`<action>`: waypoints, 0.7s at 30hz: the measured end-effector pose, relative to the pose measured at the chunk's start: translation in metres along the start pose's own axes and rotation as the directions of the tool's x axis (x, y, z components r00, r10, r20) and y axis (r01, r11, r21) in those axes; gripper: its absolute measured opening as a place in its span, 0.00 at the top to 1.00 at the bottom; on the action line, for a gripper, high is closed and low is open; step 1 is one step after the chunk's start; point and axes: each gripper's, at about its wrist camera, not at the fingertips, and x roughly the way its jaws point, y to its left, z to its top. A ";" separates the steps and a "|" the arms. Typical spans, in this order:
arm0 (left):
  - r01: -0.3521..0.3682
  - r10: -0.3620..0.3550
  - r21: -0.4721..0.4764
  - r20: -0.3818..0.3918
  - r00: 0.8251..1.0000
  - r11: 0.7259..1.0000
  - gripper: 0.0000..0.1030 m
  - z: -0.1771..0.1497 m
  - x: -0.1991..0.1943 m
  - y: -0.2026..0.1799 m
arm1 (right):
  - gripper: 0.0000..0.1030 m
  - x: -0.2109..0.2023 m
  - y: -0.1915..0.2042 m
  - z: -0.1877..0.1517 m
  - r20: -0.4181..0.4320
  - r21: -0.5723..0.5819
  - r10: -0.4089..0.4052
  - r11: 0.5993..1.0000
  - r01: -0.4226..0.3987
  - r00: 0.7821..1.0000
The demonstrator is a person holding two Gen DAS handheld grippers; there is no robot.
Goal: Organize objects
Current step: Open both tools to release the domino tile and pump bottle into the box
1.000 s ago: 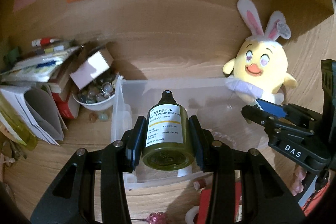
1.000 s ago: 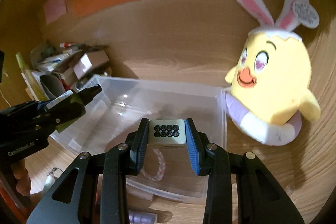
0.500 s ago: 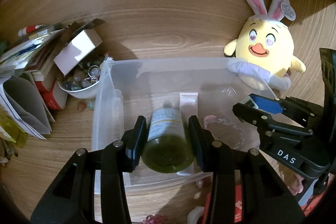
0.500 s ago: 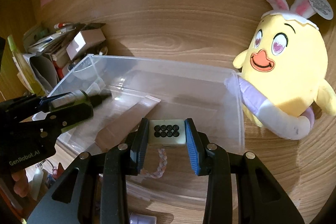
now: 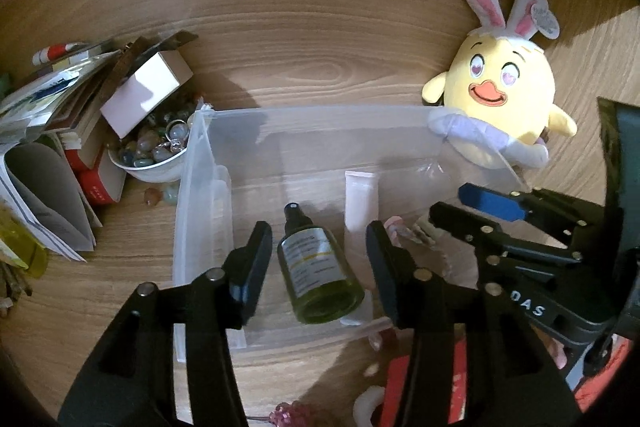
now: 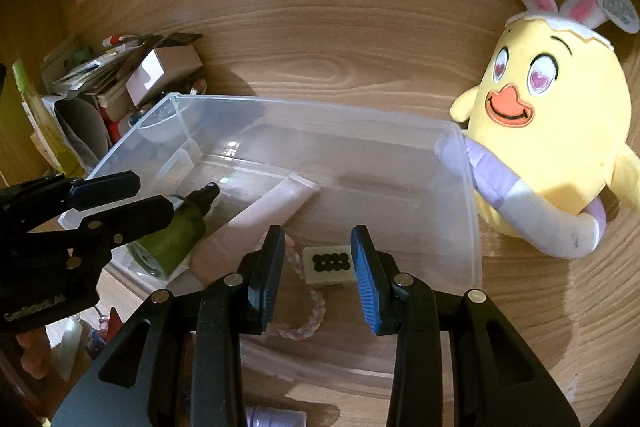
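A clear plastic bin (image 5: 320,111) (image 6: 320,103) stands on the wooden desk. Inside it a green pump bottle (image 5: 316,275) (image 6: 172,239) lies on its side. My left gripper (image 5: 319,239) (image 6: 148,197) hangs over the bottle with its jaws opening, and a gap shows on both sides. A cream tile with black dots (image 6: 328,261) rests on the bin floor between the fingers of my right gripper (image 6: 318,239) (image 5: 450,203), which is open, its left pad clearly off the tile. A pink tube (image 5: 360,199) (image 6: 260,215) and a braided bracelet (image 6: 308,323) also lie in the bin.
A yellow bunny-eared plush (image 5: 504,99) (image 6: 552,131) leans on the bin's right wall. Left of the bin stand a bowl of stones (image 5: 152,151), a white box (image 5: 148,91) and stacked papers and books (image 5: 52,147). Small items, one red (image 5: 400,387), lie near the front edge.
Both grippers tipped down over the bin. The left one let go of the green bottle, which now lies in the bin. The tile has left the right pads and sits on the bin floor.
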 end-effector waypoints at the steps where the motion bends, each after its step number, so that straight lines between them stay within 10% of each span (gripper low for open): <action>1: 0.003 -0.003 -0.001 0.003 1.000 1.000 0.50 0.000 -0.002 0.000 | 0.69 0.000 0.000 0.000 -0.004 0.004 0.007 1.000 -0.007 1.000; 21: -0.011 0.005 0.040 0.158 0.987 0.999 0.08 -0.005 -0.081 -0.006 | 0.26 -0.057 0.014 0.003 0.131 -0.026 -0.045 0.998 0.049 0.990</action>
